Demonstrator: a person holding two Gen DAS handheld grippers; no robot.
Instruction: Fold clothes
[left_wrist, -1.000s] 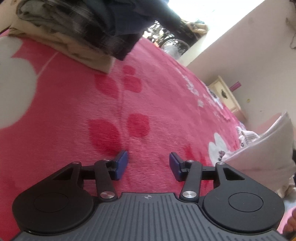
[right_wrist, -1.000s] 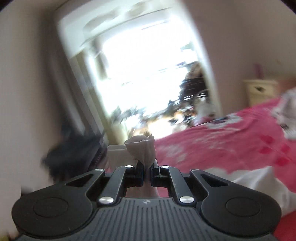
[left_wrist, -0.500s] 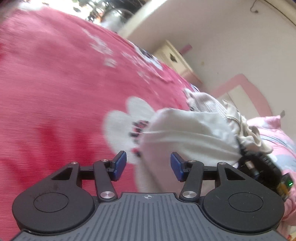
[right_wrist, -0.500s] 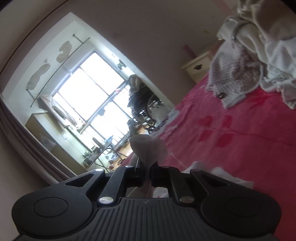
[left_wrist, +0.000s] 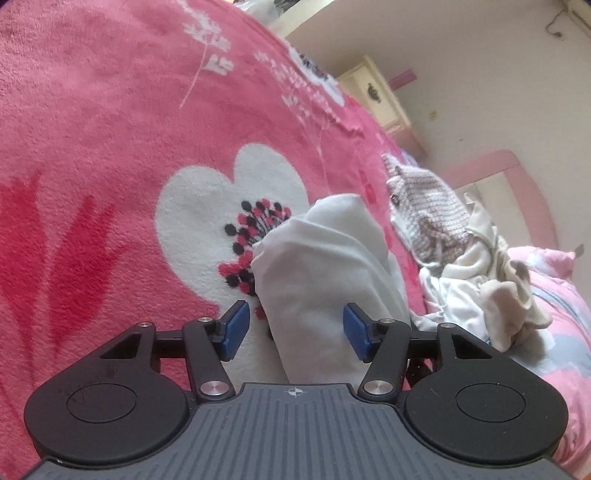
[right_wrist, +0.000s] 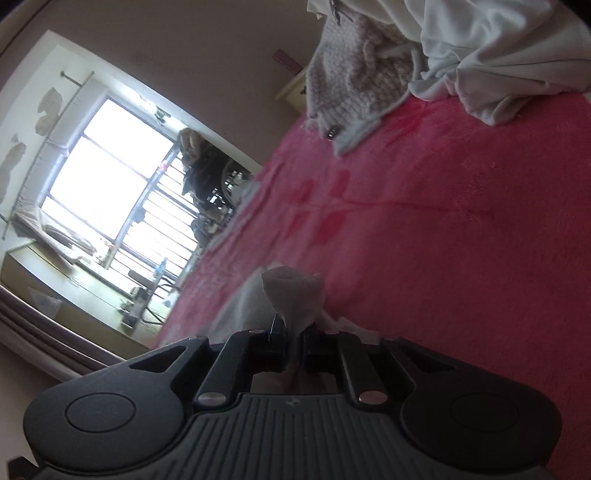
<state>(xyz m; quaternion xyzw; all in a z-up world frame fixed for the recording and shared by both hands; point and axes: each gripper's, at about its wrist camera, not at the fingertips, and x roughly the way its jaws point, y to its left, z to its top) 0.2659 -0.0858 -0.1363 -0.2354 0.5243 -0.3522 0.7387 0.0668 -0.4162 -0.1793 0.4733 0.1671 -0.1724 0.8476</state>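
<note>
A white garment (left_wrist: 325, 273) lies bunched on the pink flowered blanket (left_wrist: 110, 155). In the left wrist view it runs from the blanket up between the blue pads of my left gripper (left_wrist: 295, 330), which stands open around it. My right gripper (right_wrist: 293, 341) is shut on a pinch of the same pale white cloth (right_wrist: 293, 291), which sticks up above the fingers and trails down to the left. The view from that wrist is tilted hard sideways.
A heap of unfolded clothes lies at the bed's far right, with a pink-and-white knitted piece (left_wrist: 428, 210) (right_wrist: 354, 81) and cream and white pieces (left_wrist: 491, 280) (right_wrist: 495, 55). A cream nightstand (left_wrist: 376, 96) stands by the wall. A bright barred window (right_wrist: 110, 184) sits beyond the bed.
My left gripper swung right, from the dark folded stack to the white garment, now between its open fingers. My right gripper kept its pinch and rolled sideways low over the blanket.
</note>
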